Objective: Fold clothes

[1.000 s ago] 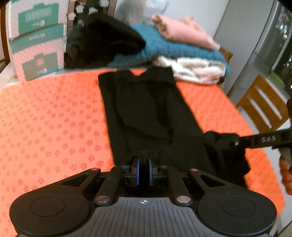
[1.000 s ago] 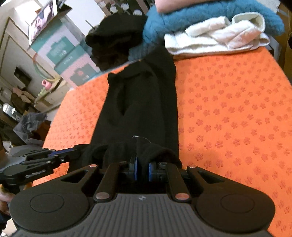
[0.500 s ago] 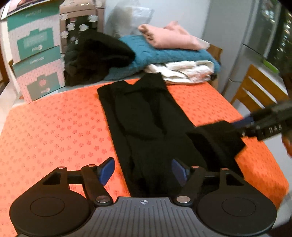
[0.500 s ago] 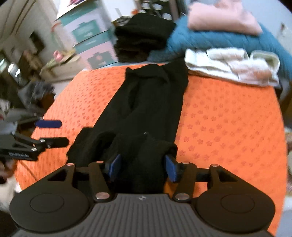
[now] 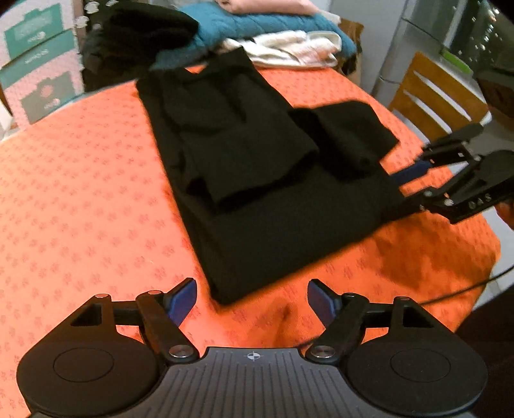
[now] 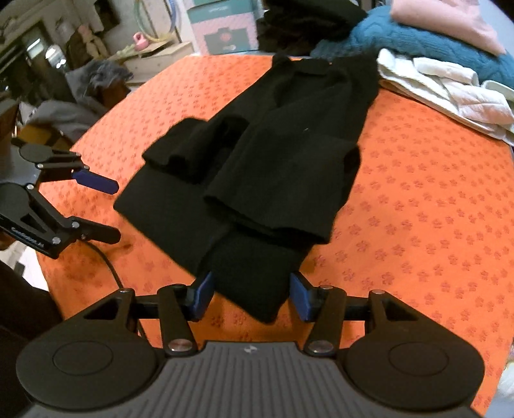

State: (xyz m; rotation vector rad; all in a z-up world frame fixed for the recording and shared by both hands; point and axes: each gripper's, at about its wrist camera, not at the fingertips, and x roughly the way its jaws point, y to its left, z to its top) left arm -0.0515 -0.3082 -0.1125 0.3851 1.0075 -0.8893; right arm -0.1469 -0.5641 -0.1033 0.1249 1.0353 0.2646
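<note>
A black garment (image 5: 257, 167) lies lengthwise on the orange flower-print table cover (image 5: 80, 193), with two ends folded back on top of it. It also shows in the right wrist view (image 6: 273, 167). My left gripper (image 5: 252, 300) is open and empty, just short of the garment's near corner; it shows at the left in the right wrist view (image 6: 93, 205). My right gripper (image 6: 252, 294) is open, its fingers on either side of the garment's near corner without gripping it. It shows at the right in the left wrist view (image 5: 414, 183).
A pile of clothes at the table's far end: black (image 5: 141, 29), teal (image 5: 263, 22), pink and white (image 6: 449, 86) items. Pink-and-green boxes (image 5: 35, 64) stand at the far left. A wooden chair (image 5: 440, 93) stands beside the table on the right.
Both grippers opened, let go of the black garment's ends and drew back toward the near edge. The released ends now lie folded on the garment.
</note>
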